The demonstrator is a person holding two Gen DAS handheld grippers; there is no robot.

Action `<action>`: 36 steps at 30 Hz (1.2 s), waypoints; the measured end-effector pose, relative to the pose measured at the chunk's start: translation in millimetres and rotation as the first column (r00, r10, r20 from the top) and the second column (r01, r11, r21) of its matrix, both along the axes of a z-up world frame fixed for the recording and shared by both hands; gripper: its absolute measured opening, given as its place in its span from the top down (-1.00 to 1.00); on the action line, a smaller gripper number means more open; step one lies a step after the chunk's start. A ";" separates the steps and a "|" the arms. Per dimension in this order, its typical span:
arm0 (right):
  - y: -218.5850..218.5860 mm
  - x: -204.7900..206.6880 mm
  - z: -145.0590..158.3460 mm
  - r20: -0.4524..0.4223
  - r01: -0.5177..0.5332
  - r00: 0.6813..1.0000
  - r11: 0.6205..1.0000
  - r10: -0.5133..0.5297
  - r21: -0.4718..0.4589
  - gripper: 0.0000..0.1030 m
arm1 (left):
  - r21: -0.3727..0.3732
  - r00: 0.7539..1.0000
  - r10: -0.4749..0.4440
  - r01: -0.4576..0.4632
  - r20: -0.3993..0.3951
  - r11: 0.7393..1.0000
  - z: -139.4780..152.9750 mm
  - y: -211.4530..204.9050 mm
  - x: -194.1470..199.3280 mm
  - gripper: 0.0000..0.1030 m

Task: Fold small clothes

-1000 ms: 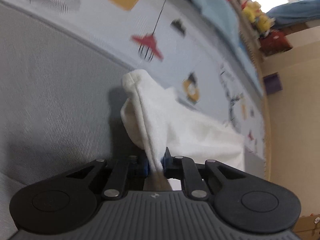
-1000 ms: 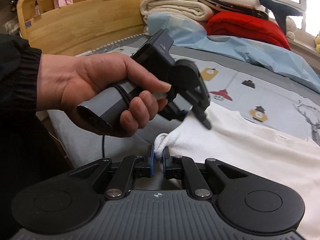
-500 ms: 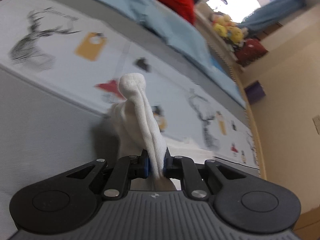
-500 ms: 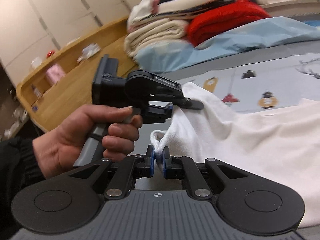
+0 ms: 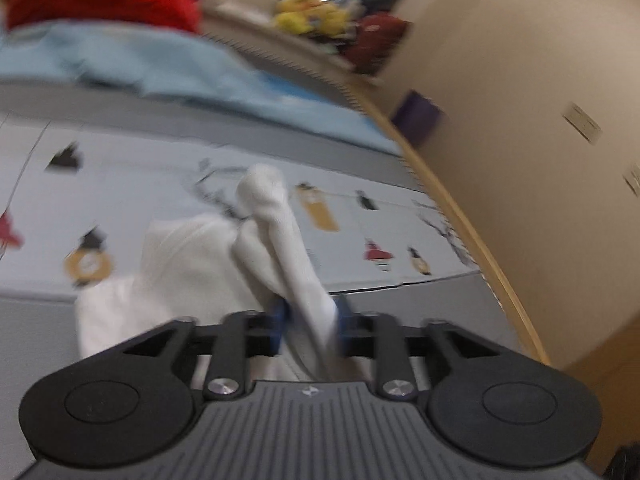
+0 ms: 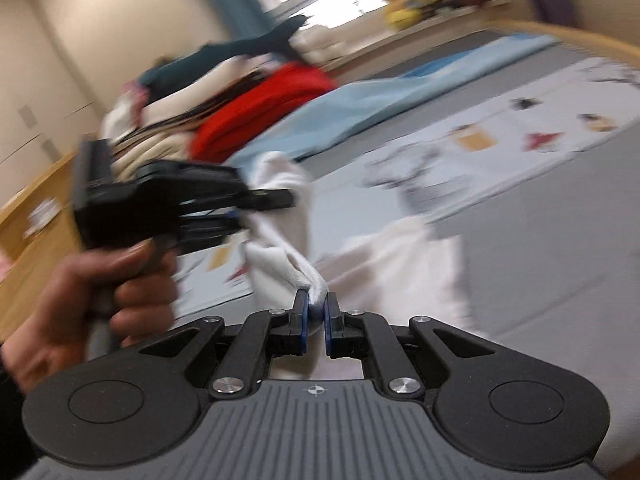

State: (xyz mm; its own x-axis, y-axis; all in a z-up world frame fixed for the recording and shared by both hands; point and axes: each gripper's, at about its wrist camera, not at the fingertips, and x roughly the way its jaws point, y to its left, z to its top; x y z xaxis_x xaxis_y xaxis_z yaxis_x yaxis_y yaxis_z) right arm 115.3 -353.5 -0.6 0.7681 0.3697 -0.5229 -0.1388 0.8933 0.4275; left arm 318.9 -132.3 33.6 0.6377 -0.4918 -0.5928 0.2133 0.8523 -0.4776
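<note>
A small white garment (image 5: 188, 264) hangs lifted above the bed. My left gripper (image 5: 310, 320) is shut on a bunched fold of it that sticks up past the pads. My right gripper (image 6: 316, 310) is shut on another edge of the same white garment (image 6: 280, 268). In the right wrist view the left gripper (image 6: 256, 204), held in a hand, is up and to the left, with cloth stretched between the two. The rest of the garment (image 6: 416, 256) trails down to the right. Both views are blurred.
The bed has a grey sheet (image 6: 540, 264) and a printed white panel (image 5: 360, 216). A light blue blanket (image 5: 160, 68) and a stack of folded bedding with a red item (image 6: 264, 108) lie at the back. A wooden bed rail (image 5: 480, 248) runs along the right, with a beige wall beyond.
Both grippers have lifted and swung to the right with the garment held between them. The cloth has come up off the bed and now hangs bunched.
</note>
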 end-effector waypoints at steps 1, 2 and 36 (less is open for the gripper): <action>-4.6 1.6 -3.1 -0.016 0.040 0.999 0.999 -0.040 -0.021 0.87 | -0.005 1.000 -0.022 0.022 0.020 1.000 0.7 -4.8 -3.3 -0.12; -11.9 4.0 -8.8 -0.055 0.090 0.994 0.994 -0.094 -0.068 0.87 | 0.001 0.999 -0.033 0.033 0.035 0.999 1.0 -6.2 -6.1 -0.18; 9.7 116.8 -67.3 -0.366 -0.029 0.899 0.801 -0.241 -0.598 0.65 | 0.424 0.914 -0.048 0.233 -0.403 0.875 -87.4 34.4 -40.7 -0.22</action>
State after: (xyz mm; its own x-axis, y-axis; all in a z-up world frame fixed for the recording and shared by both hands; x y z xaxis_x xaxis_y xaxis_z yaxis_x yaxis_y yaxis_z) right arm 232.1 -343.8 -67.9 0.4514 -0.1760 -0.8748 0.0363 0.9832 -0.1790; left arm 278.2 -97.9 -53.8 0.2712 -0.1753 -0.9464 0.2348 0.9656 -0.1115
